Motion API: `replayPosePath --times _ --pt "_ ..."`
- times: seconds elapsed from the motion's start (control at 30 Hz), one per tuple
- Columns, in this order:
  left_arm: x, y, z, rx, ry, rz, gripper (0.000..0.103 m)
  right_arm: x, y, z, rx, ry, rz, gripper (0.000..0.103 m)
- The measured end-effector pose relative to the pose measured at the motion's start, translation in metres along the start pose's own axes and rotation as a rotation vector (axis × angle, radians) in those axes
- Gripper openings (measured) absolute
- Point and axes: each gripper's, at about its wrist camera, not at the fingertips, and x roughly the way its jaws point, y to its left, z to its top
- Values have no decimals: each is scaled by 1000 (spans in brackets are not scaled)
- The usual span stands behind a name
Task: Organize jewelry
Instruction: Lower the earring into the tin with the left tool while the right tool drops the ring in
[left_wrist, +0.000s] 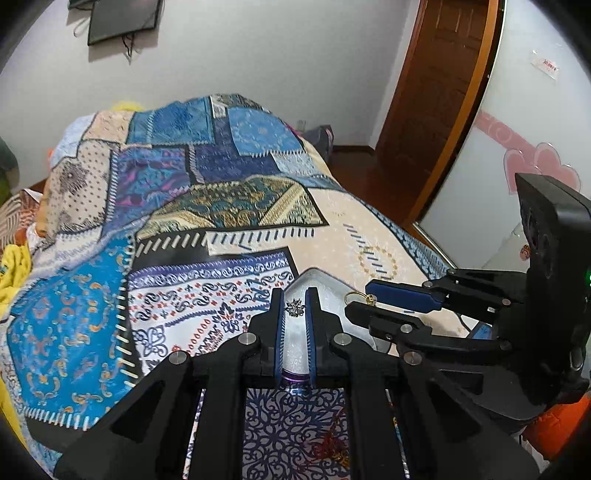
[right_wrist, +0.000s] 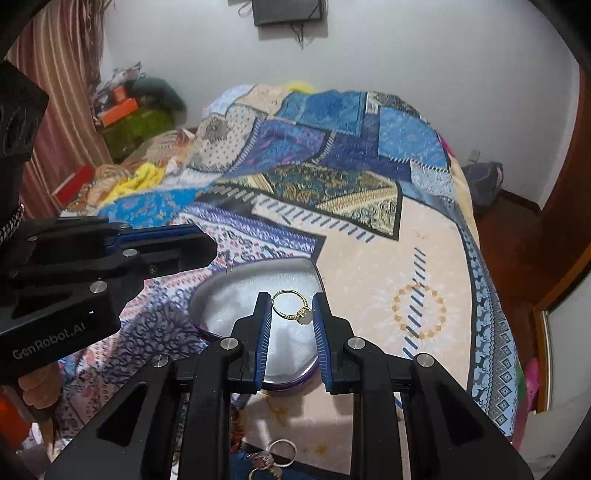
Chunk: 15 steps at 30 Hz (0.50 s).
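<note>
- Left tongs (left_wrist: 295, 306) are clenched on a small silver ornament (left_wrist: 294, 307), a spiky, star-like piece pinched right at the tips of the blue ribbed pads (left_wrist: 279, 332).
- Below those tips sits the heart-shaped tin (right_wrist: 255, 273), a shallow metal dish with a shiny rim, a purple outer wall and a white, faintly glittery lining; the silver ornament hangs over its pointed end.
- Tin and jewelry are carried by a bed spread with a patchwork quilt (left_wrist: 184, 206) of blue, gold and cream prints; the tin lies on a cream patch near the bed's near edge, closer to its right side.
- Right tongs (right_wrist: 291, 308) are gripping a gold ring (right_wrist: 291, 306), a thin band with beaded shoulders and a pale round stone; the stone presses the right pad, and the band reaches across to the left pad.
- That ring hangs above the white lining, roughly over the middle of the tin.
- Both tongs point steeply down, side by side and just apart, their tips over the same tin.
- More rings (right_wrist: 273, 458), silver and gold, lie loose on the quilt at the bed's near edge, beneath the right tongs.
- Further right, a ring of gold dots (right_wrist: 419, 314) is printed on the cream patch.
</note>
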Motion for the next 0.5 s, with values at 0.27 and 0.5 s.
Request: replayPosePath --times 0.27,0.5 --pt "19 3 -4 -5 59 -23 9 11 -3 -1 -4 42 12 20" --pt "16 3 -5 0 50 -30 9 18 -3 -2 -3 73 25 20"
